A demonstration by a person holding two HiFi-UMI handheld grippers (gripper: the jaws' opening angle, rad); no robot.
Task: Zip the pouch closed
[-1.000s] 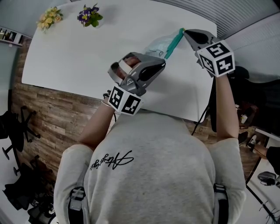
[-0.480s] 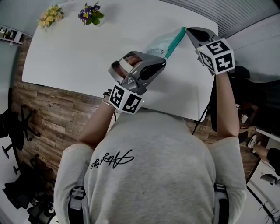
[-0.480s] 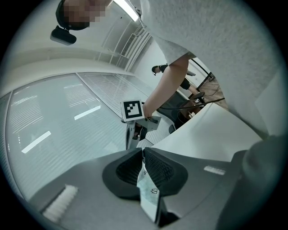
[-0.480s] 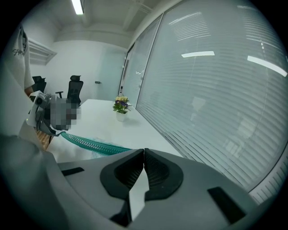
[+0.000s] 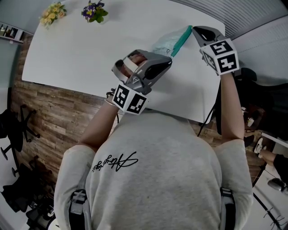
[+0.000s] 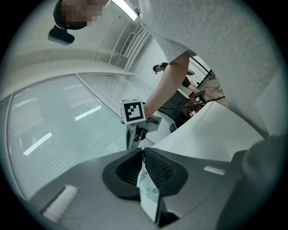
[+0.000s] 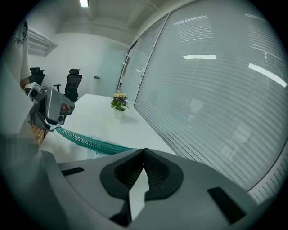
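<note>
Nothing has really moved since a second ago. Both grippers and the pouch sit where they were, and only the whole picture has slid a bit.

Head view: the pouch (image 5: 163,44) is a pale see-through thing with a teal zipper (image 5: 181,39) along its top. It's over the white table (image 5: 81,54), near the far right corner. I can't tell if there's anything inside it. The left gripper (image 5: 169,59) has the pouch at the near end of the zipper, and the right gripper (image 5: 194,29) meets the far end. Two little bunches of flowers, yellow (image 5: 51,11) and purple (image 5: 93,11), sit by the table's far left corner.

Left gripper view: the left gripper (image 6: 143,151) has its jaws squeezed together on a flap of the pouch (image 6: 146,191), which hangs down between the pads. The right gripper (image 6: 130,140) with its marker cube is straight ahead, past the table (image 6: 216,130) edge.

Right gripper view: the right gripper (image 7: 144,152) has its jaws pressed tight, no gap at the tips. The zipper (image 7: 85,141) runs in a taut line from the left gripper (image 7: 55,127) right up to those tips, so it looks pinched on the zipper's end. The pull itself is hidden behind the pads. One flower pot (image 7: 119,104) stands further down the table (image 7: 96,119), near its edge by the window blinds.
</note>
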